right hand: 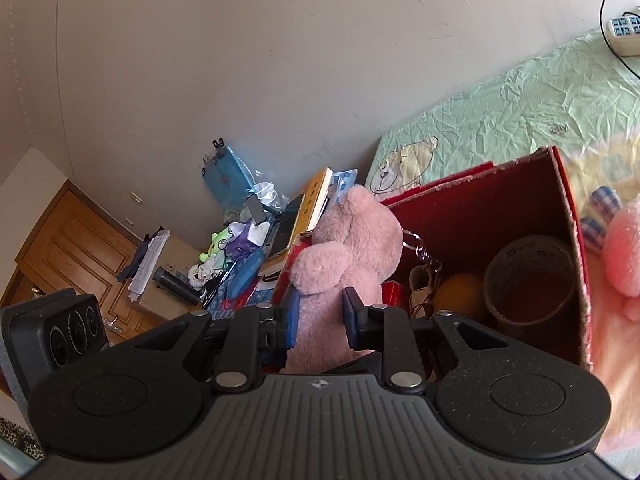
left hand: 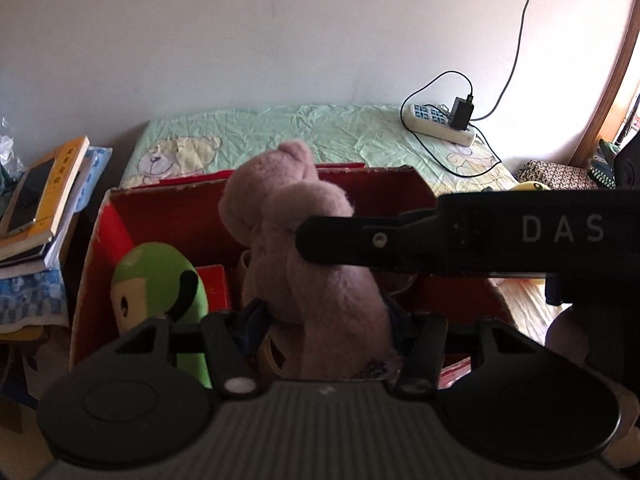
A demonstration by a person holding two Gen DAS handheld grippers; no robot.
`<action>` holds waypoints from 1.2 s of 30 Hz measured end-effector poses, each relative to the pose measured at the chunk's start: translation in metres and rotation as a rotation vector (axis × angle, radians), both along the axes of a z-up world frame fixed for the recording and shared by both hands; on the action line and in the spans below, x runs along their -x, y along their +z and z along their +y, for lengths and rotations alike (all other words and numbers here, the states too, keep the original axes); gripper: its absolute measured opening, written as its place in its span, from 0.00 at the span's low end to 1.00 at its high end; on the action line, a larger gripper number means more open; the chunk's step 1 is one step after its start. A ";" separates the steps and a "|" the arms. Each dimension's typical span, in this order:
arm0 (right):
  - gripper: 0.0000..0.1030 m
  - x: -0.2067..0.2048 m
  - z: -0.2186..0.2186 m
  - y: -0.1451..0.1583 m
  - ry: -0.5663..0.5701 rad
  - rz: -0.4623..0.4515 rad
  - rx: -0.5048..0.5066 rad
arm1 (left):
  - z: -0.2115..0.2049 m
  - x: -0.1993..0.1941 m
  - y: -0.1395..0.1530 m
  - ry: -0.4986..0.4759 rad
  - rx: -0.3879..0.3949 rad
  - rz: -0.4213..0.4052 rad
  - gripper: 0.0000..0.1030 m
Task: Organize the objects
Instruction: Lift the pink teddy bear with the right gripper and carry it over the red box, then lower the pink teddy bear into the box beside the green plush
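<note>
A pink plush bear (left hand: 296, 236) hangs upright over the open red cardboard box (left hand: 384, 184) that sits on the bed. My right gripper (right hand: 320, 320) is shut on the pink plush bear (right hand: 344, 256), blue pads pressing its lower body. Its arm reaches in from the right in the left wrist view (left hand: 460, 240). My left gripper (left hand: 324, 324) is just behind the bear, its fingers spread either side of it; I cannot tell if they touch it. Inside the box are a green plush toy (left hand: 160, 280), a tape roll (right hand: 532, 280), an orange ball (right hand: 460, 292) and a keyring (right hand: 424, 252).
A green bedsheet (left hand: 320, 128) holds a white power strip (left hand: 440, 124) with a charger and cable. Stacked books and a phone (left hand: 40, 192) lie left of the box. A second pink plush (right hand: 624, 252) lies right of the box. A cluttered table and wooden door (right hand: 80, 236) stand at left.
</note>
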State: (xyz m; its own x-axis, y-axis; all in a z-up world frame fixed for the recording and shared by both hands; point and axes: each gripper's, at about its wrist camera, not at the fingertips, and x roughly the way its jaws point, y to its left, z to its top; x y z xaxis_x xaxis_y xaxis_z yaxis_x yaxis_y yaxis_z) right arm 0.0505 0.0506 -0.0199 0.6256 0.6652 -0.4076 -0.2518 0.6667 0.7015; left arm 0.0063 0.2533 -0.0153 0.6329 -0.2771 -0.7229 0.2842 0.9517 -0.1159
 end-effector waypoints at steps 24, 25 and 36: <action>0.24 -0.029 0.045 -0.035 0.037 0.074 0.177 | 0.026 -0.024 -0.049 0.019 -0.024 0.116 0.55; 0.24 -0.030 0.047 -0.036 0.043 0.075 0.187 | 0.026 -0.024 -0.049 0.019 -0.026 0.115 0.55; 0.30 -0.031 0.035 -0.038 0.047 0.117 0.167 | 0.023 -0.026 -0.050 -0.001 -0.031 0.112 0.65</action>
